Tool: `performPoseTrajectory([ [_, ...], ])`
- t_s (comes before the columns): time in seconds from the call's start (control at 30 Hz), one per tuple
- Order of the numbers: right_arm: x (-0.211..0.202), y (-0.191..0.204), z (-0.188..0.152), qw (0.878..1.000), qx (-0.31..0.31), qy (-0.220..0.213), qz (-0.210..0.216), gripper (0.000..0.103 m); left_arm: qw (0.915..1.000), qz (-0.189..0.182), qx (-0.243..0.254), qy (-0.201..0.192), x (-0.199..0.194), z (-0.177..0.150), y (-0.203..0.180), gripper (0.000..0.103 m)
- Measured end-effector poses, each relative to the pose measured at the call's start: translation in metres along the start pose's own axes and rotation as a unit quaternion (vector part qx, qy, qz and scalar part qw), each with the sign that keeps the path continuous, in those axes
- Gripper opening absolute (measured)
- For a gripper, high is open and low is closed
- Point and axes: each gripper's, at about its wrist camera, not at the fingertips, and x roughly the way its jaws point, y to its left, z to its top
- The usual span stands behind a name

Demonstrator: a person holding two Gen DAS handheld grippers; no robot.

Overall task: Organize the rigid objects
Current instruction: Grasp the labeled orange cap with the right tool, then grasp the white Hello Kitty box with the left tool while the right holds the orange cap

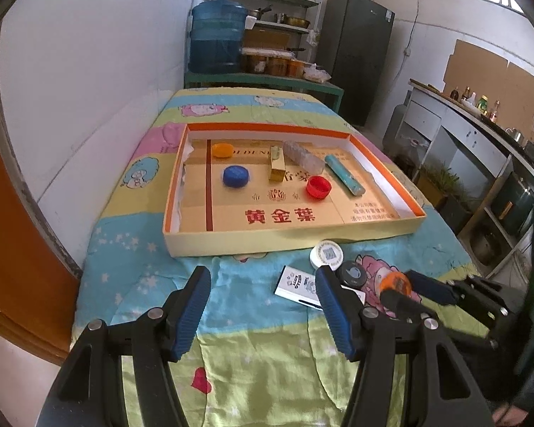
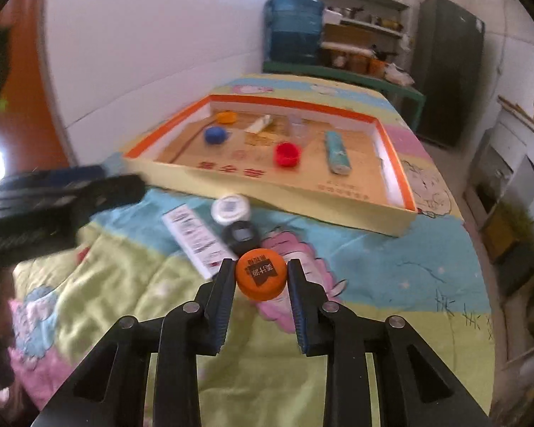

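Observation:
My right gripper [image 2: 261, 281] is shut on an orange bottle cap [image 2: 261, 279] just above the bedsheet; it also shows in the left wrist view [image 1: 395, 282]. My left gripper [image 1: 263, 284] is open and empty over the sheet. Ahead lies a shallow cardboard box lid [image 1: 252, 242] [image 2: 302, 192]. In it lie an orange cap [image 1: 221, 150], a blue cap [image 1: 235, 175], a red cap [image 1: 318, 186], a gold box [image 1: 277, 166], a clear plastic piece [image 1: 302, 156] and a teal tube [image 1: 344, 174]. In front of the lid lie a white cap [image 1: 326, 253] [image 2: 230, 207], a black cap [image 1: 352, 273] [image 2: 241, 235] and a small white box [image 1: 297, 284] [image 2: 195, 236].
The cartoon-print sheet [image 1: 252, 348] covers the table, which stands against a white wall [image 1: 89, 89] on the left. A blue water jug [image 1: 215, 35], shelves and a dark fridge [image 1: 356, 53] stand behind. A counter [image 1: 480, 135] runs along the right.

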Motion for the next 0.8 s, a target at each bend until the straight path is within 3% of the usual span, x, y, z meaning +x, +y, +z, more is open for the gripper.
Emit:
performPoseTrajectory([
  [0.23,0.021,0.006,0.007,0.999,-0.018,0.037,0.011,0.03,1.0,0.002,0.0,0.008,0.005,-0.001,0.001,0.061],
  [0.5,0.01,0.037,-0.002,0.994,-0.04,0.05,0.09,0.03,0.9996,-0.006,-0.001,0.027,0.012,-0.003,0.001,0.061],
  [0.67,-0.005,0.019,-0.009,0.998,-0.027,0.034,0.039,0.03,0.9981,-0.013,0.021,0.056,0.026,-0.007,-0.016,0.061],
  [0.8,-0.018,-0.008,-0.017,0.999,0.018,0.031,0.033,0.03,0.9966,0.004,0.036,0.073,0.037,-0.012,-0.029,0.061],
])
